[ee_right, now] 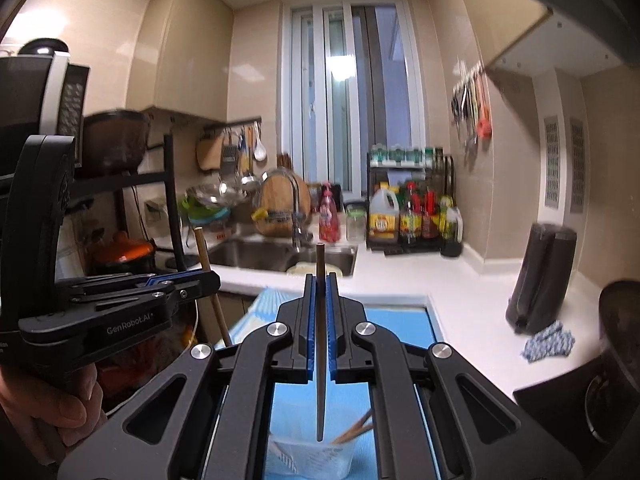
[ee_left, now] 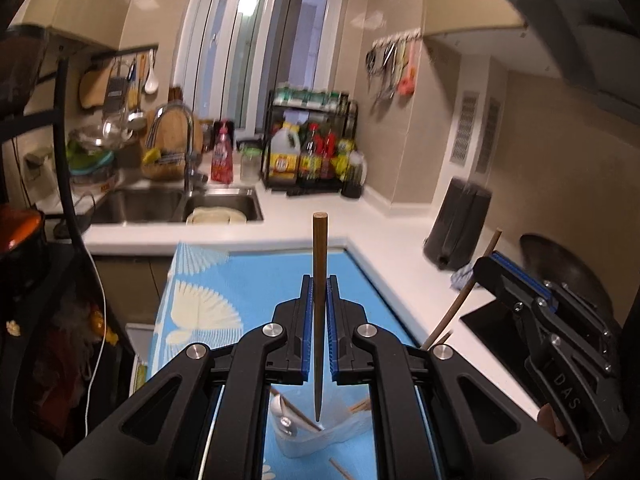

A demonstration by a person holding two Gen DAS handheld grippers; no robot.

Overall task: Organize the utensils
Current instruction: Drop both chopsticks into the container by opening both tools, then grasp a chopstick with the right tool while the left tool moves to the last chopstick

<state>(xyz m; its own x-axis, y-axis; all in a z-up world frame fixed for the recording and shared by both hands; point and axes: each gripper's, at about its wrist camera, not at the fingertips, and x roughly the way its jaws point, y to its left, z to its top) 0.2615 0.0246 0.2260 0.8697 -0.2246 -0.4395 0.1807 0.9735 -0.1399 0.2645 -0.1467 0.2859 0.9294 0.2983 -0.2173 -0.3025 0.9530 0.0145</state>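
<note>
Chopsticks are partly sorted. A clear cup on the blue cloth already holds a few sticks and a white spoon, while at least one stick lies loose on the cloth at 6 o'clock of the cup. Two more are in transit, so I judge the job roughly midway: these two need dropping in, then the loose one.

Left gripper is clamped on a chopstick, which stands upright between the blue pads, its thick end up at 12 o'clock and its point hanging just above the cup. Right gripper is likewise clamped on a second chopstick, upright, tip over the cup mouth.

Both grippers tilt somewhat downward toward the cloth, side by side: the right one shows at 3 o'clock in the left view, the left one at 9 o'clock in the right view, with a hand wrapped round its grip.
</note>
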